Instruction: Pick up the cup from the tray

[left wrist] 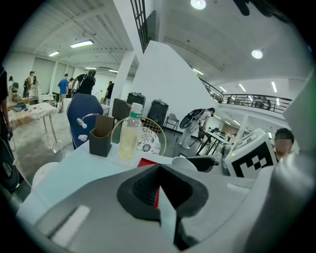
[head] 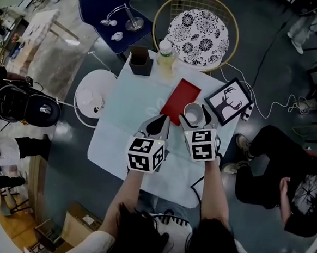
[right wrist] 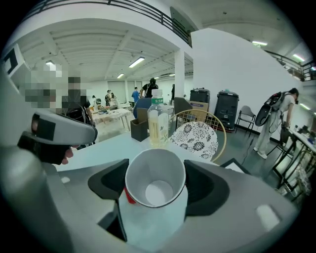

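Note:
A white paper cup sits between the jaws of my right gripper, which is shut on it just off the near right corner of the red tray. In the right gripper view the cup stands upright and empty, with a black pad against each side. My left gripper hangs to the left of the cup, over the table near the tray's near end, its jaws together and holding nothing. The left gripper view shows those jaws meeting, with the tray and the cup's rim beyond.
On the pale table stand a bottle of yellowish drink and a dark box at the far edge, and a framed deer picture at the right. A round flowered chair, a white stool and a seated person surround it.

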`<state>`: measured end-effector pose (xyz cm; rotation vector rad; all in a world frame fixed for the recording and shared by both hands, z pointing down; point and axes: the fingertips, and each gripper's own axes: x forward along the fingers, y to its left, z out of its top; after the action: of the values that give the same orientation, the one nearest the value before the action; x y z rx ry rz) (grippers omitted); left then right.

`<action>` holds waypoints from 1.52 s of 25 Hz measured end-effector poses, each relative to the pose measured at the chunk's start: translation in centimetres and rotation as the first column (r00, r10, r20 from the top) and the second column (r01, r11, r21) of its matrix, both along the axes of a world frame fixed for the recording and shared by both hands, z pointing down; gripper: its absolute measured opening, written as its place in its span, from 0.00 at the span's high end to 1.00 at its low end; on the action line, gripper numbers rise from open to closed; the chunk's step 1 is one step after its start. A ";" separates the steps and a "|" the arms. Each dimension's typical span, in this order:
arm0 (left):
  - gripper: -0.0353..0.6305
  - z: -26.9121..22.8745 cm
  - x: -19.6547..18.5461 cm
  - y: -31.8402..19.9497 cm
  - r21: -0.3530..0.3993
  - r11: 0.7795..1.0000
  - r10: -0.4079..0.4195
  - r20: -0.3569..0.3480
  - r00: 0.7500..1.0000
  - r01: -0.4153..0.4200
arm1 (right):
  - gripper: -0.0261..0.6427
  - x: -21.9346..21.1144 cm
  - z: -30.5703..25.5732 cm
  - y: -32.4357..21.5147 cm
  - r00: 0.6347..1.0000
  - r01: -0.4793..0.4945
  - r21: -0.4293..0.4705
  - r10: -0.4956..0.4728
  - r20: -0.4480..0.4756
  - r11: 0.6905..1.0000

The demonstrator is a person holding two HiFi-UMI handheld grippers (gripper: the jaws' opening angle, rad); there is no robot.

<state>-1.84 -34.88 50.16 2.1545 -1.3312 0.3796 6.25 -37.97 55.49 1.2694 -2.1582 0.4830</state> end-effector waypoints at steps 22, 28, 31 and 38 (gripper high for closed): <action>0.95 0.6 3.6 3.7 0.009 0.997 0.079 0.029 0.996 -0.079 | 0.41 4.7 3.1 8.4 1.000 -0.023 -0.071 0.021 -0.017 0.997; 0.95 1.5 4.3 4.0 0.004 0.997 0.083 0.028 0.996 -0.083 | 0.41 4.5 4.3 9.0 0.999 -0.028 -0.071 0.030 0.036 0.997; 0.95 1.7 4.5 4.0 0.008 0.996 0.083 0.023 0.996 -0.083 | 0.41 4.5 4.7 9.3 0.999 -0.024 -0.067 0.027 0.038 0.997; 0.95 2.3 4.7 4.4 -0.002 0.996 0.094 0.021 0.995 -0.094 | 0.41 4.5 6.0 10.3 0.999 -0.030 -0.083 0.033 0.037 0.996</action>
<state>2.83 -30.48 52.45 2.2234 -1.2441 0.4413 10.73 -27.66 61.50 1.2600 -2.1298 0.6071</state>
